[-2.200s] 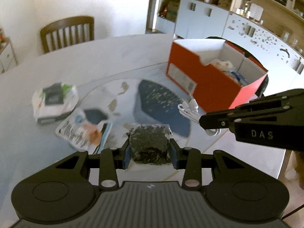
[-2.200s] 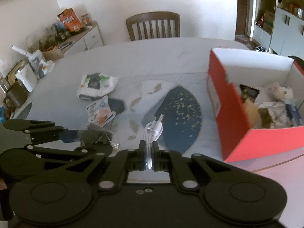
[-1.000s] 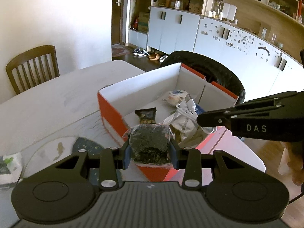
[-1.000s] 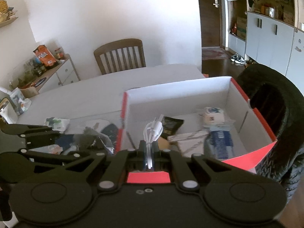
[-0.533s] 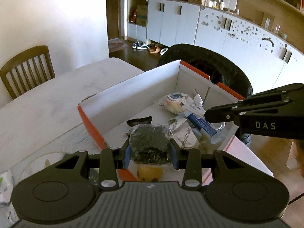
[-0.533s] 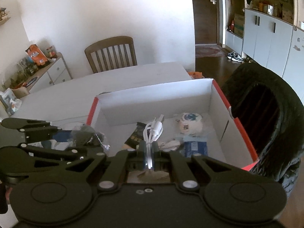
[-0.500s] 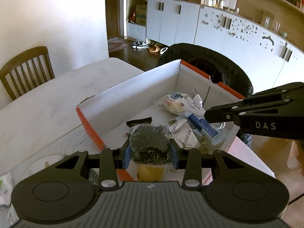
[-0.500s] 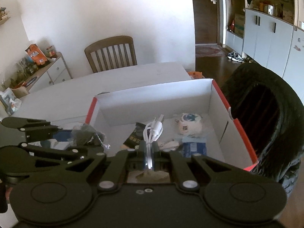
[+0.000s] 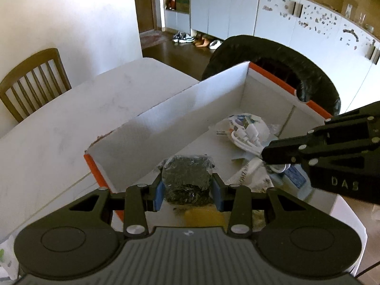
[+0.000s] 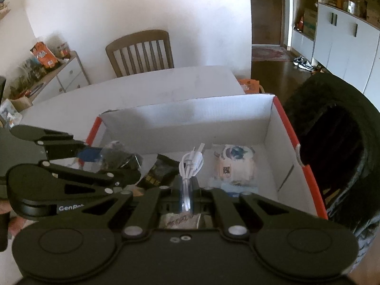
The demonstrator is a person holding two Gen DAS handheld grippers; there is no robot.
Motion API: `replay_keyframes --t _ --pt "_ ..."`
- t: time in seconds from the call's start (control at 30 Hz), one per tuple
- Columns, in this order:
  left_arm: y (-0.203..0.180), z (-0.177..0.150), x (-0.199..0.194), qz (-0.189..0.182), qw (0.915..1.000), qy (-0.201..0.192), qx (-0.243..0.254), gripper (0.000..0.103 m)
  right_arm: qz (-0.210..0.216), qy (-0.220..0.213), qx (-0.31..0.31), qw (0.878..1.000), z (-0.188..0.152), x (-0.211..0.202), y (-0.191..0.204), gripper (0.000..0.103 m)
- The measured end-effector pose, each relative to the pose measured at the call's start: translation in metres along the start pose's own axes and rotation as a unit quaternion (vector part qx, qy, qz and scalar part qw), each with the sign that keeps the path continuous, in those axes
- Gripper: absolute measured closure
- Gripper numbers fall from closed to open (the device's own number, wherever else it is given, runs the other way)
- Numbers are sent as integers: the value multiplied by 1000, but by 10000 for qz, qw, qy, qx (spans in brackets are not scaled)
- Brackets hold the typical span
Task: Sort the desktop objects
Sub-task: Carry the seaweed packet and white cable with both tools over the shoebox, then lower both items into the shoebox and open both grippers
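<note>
Now over the open box: left gripper [image 9: 187,191] clamped on a clear packet of dark dried stuff [image 9: 186,180], right gripper [image 10: 187,196] pinched tight on a coiled white cable [image 10: 191,166]. Both loads hanging above the inside of the orange shoebox [image 9: 166,116], neither one resting on anything yet.

Best to lower each a little before letting go, so as not to drop from height. For the packet, better to aim at the bare white floor near the left wall. For the cable, safer to release slowly and lift straight up, since the loose loops could catch on a fingertip. Good also to keep the two grippers apart while opening; seemingly quite near each other in both views, so some risk of a bump.

Inside the box already: a round white pouch with a blue print [image 10: 234,160] toward the far right corner, a dark snack sachet with gold lettering [image 10: 160,172] near the middle, a crinkled white wrapper [image 9: 251,174], something blue [image 9: 294,175] partly hidden, and a yellowish thing [image 9: 204,216] hardly visible under the left gripper. Beyond the box, a black padded seat [image 9: 273,57], and a wooden chair [image 10: 142,52] at the far side of the white table [image 9: 71,123]
</note>
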State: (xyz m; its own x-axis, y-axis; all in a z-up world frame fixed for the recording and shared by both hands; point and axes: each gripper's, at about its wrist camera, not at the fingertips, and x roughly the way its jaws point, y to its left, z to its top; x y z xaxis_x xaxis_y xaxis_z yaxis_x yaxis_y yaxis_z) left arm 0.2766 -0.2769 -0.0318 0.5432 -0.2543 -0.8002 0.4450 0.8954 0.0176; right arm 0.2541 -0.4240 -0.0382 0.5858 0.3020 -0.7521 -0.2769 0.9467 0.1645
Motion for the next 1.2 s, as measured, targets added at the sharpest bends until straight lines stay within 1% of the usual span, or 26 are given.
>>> replay_keyframes --t 0.17,0.27,0.4,0.5,0.6,0.83,0.97,1.2 --pt "2 7 18 3 9996 269 -27 64 69 187 -53 9998 6 18 0 98" --pt "0 9 27 40 9991 406 80 64 29 308 -146 9994 8 28 -1 98" --pt "-3 9 38 72 9979 616 179 64 20 516 -125 9986 10 43 -5 98" --pt "-3 11 44 79 9969 736 249 64 105 698 -12 9975 12 51 -8 98" --pt "-2 11 48 67 9960 837 301 64 46 777 -32 9970 12 57 -8 98" --pt "0 12 54 -60 9950 987 164 64 22 851 -114 9963 15 61 -8 98" --pt "0 11 54 -61 9945 1029 161 64 34 870 -140 9961 15 61 -7 98" --pt "1 10 51 -41 9945 1027 174 63 131 867 -111 9961 16 57 -11 90"
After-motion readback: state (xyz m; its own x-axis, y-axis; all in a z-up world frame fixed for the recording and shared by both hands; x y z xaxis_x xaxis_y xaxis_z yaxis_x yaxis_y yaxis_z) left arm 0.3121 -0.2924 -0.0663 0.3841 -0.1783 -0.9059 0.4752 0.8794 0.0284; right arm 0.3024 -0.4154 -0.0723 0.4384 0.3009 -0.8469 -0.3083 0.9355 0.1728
